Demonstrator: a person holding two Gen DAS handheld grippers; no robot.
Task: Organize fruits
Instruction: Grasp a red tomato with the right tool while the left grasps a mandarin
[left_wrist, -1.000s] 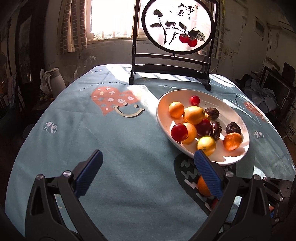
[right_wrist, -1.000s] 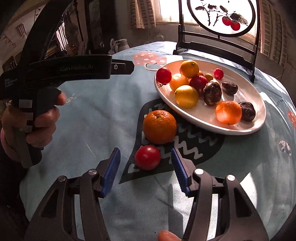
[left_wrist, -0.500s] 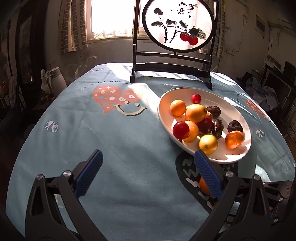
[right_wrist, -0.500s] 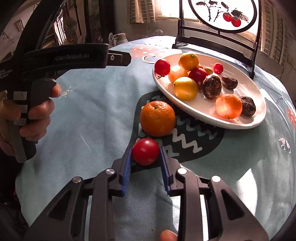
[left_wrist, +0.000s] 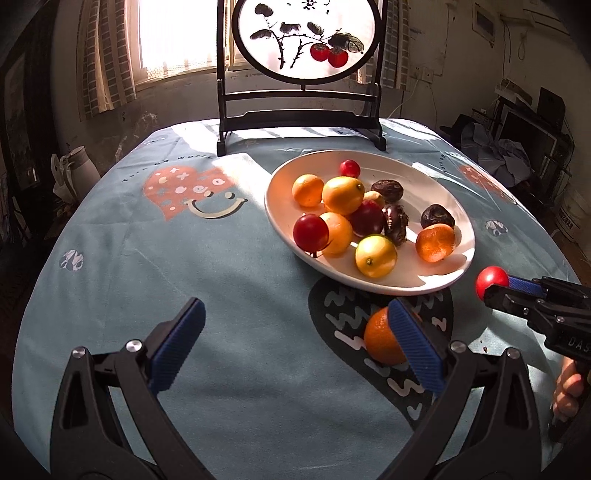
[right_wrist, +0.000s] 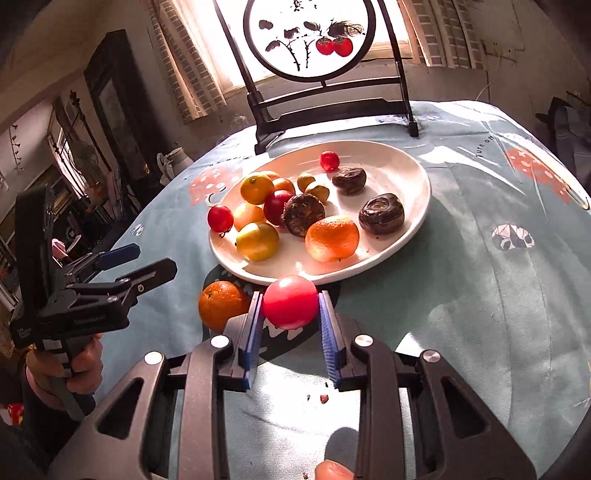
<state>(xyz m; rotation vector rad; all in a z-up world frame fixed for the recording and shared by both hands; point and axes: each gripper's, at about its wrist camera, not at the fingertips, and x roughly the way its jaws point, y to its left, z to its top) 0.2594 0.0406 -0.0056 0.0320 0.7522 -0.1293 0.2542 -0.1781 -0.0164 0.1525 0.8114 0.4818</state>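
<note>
Right wrist view: the right gripper (right_wrist: 290, 308) is pinching a smooth round red tomato (right_wrist: 290, 301) between ribbed blue pads. The left gripper (left_wrist: 295, 345) is gaping wide over blue cloth (left_wrist: 221, 288).

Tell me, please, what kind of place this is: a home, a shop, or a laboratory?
Most likely a lived-in home, perhaps a dining corner. A round table under a printed tablecloth holds a white plate of fruit, a painted round screen stands before a curtained window, and household clutter lines the walls.

Red tomato (right_wrist: 290, 301), orange mandarin (right_wrist: 221, 309), white plate (right_wrist: 413, 177), blue patterned tablecloth (right_wrist: 498, 314)
</note>
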